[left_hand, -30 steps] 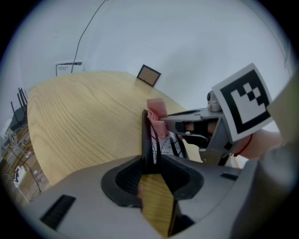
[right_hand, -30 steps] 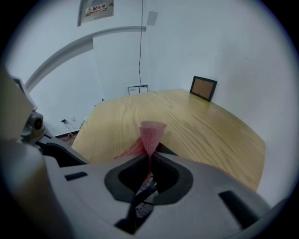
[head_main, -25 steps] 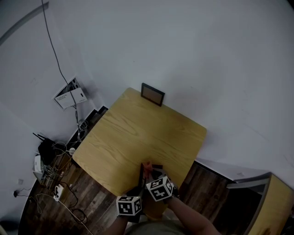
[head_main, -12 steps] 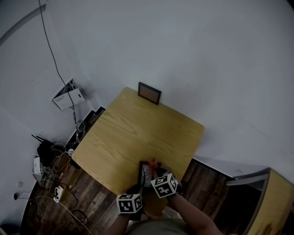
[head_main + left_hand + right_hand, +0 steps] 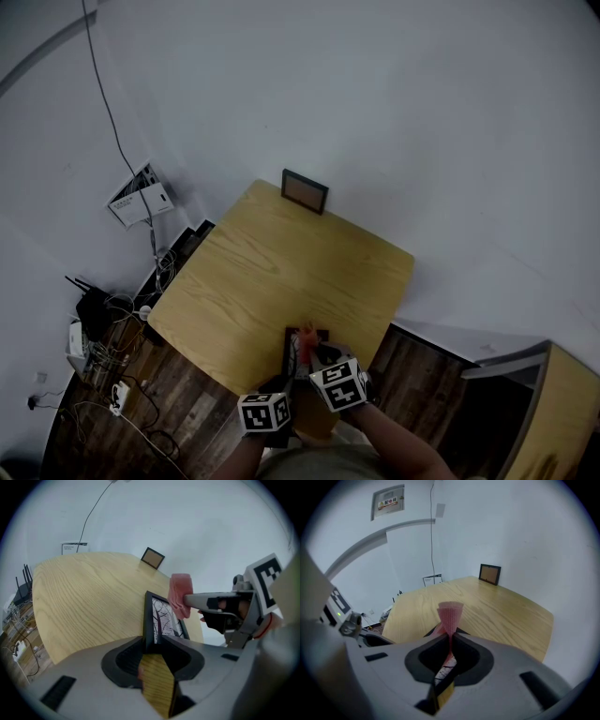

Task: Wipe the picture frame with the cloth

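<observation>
A black picture frame (image 5: pixel 161 620) with a tree print stands tilted at the table's near edge, and my left gripper (image 5: pixel 152 641) is shut on its lower edge. In the head view the picture frame (image 5: pixel 298 343) shows just beyond the left gripper (image 5: pixel 287 364). My right gripper (image 5: pixel 450 641) is shut on a pink cloth (image 5: pixel 450 613), which sticks up beyond the jaws. In the left gripper view the cloth (image 5: pixel 180 595) hangs just over the frame's upper right corner. The right gripper (image 5: pixel 311 347) sits beside the left.
A second small frame (image 5: pixel 305 190) leans on the wall at the table's (image 5: pixel 281 272) far edge. Cables and a router (image 5: pixel 94 314) lie on the floor at the left. A wooden cabinet (image 5: pixel 562 412) stands at the lower right.
My right gripper has lifted a little with the cloth, up along the frame. The left gripper and the frame have stayed put.
</observation>
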Demonstrator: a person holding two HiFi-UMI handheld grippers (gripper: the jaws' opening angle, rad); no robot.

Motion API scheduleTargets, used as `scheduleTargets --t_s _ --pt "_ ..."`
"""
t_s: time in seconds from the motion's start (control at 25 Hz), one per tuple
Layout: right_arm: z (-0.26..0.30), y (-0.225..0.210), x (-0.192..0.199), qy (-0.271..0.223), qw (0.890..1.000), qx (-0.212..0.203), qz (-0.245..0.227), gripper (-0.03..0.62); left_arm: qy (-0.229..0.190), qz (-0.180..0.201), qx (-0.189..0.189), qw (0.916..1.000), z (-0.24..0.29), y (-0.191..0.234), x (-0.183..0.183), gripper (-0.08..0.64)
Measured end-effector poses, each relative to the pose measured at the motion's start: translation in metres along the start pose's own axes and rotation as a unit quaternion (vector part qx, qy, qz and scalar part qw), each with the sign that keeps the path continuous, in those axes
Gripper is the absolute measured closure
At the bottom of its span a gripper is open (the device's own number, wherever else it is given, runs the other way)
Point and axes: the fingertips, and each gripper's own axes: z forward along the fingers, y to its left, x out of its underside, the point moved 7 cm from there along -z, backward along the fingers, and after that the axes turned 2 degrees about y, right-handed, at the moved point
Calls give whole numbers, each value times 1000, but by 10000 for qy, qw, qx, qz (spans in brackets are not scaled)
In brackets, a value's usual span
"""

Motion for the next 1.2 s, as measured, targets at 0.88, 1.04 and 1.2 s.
scheduleTargets --t_s 0.88,1.04,1.2 --pt "25 49 33 652 9956 -611 -289 577 0 13 35 10000 0 0 0 443" --pt "24 45 35 761 9950 -518 -384 577 -12 -65 72 10000 0 1 0 443" --pt "16 37 42 829 9952 -313 -416 577 -34 -87 50 9999 0 2 1 443"
